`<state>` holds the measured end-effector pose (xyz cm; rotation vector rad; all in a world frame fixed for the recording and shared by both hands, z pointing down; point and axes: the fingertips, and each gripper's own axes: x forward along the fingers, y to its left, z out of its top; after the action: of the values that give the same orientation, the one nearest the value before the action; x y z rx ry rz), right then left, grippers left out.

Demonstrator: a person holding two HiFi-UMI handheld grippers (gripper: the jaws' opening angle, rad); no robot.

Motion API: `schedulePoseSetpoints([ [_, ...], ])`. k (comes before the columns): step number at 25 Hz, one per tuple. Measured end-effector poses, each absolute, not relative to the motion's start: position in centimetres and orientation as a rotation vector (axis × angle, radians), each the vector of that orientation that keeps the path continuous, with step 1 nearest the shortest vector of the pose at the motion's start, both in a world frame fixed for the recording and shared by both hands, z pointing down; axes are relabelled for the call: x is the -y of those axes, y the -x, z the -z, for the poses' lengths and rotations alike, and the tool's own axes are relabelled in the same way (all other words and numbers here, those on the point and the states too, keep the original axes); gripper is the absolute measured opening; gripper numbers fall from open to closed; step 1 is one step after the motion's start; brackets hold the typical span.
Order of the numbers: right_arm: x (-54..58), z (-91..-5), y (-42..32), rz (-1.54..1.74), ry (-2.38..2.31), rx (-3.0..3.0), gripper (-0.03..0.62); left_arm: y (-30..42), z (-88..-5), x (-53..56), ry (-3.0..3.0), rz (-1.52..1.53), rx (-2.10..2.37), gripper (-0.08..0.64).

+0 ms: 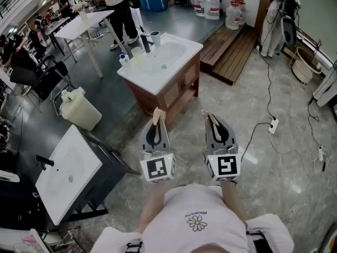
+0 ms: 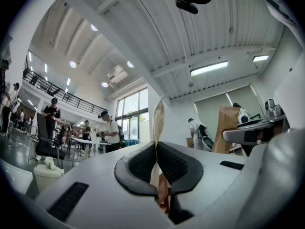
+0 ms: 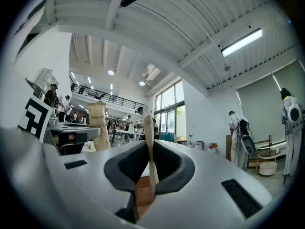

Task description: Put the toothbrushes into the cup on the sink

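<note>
Zero toothbrushes in hand: holds left claw point(image 1: 156, 114) and right claw point(image 1: 211, 117) closed on nothing, well short of white-topped wooden sink cabinet point(image 1: 185, 46) with small grey cup point(image 1: 155, 37) near its dark tap point(image 1: 145, 42); seemingly nothing done yet, toothbrushes too small to spot.

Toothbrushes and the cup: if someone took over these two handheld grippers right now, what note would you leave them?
Left gripper: shut on the left toothbrush pack, flat and beige, sticking out past the jaws.
Right gripper: shut on the right toothbrush pack, held the same way.
Sink: on a wooden cabinet, ahead across the floor, probably out of reach from here. The grey cup stands near its far edge, beside the black tap.
Done: both packs are in the grippers.
Left: walk to the sink and put each pack into the cup.
</note>
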<state>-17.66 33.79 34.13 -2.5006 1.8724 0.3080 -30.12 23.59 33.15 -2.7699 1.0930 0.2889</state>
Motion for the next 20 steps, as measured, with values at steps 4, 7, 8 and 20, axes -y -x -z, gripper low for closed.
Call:
schedulePoseSetpoints([
  [4, -33.7, -34.6, 17.5, -0.294, 2.491, -1.873, 0.029, 30.0, -34.0, -23.3, 2.749, -0.22, -1.067, 0.02],
  [7, -33.5, -35.0, 17.2, -0.282, 2.494, -1.884, 0.029, 29.9, -34.3, -23.0, 2.74, -0.198, -1.073, 0.02],
  [8, -33.4, -35.1, 17.2, -0.277, 2.494, -1.889, 0.029, 29.9, -34.4, -22.9, 2.741, -0.2, -1.075, 0.021],
  [20, -32.1, -35.9, 15.8, -0.246, 2.484, -1.897, 0.029, 28.5, -35.0, -21.6, 2.759, -0.176, -1.073, 0.021],
])
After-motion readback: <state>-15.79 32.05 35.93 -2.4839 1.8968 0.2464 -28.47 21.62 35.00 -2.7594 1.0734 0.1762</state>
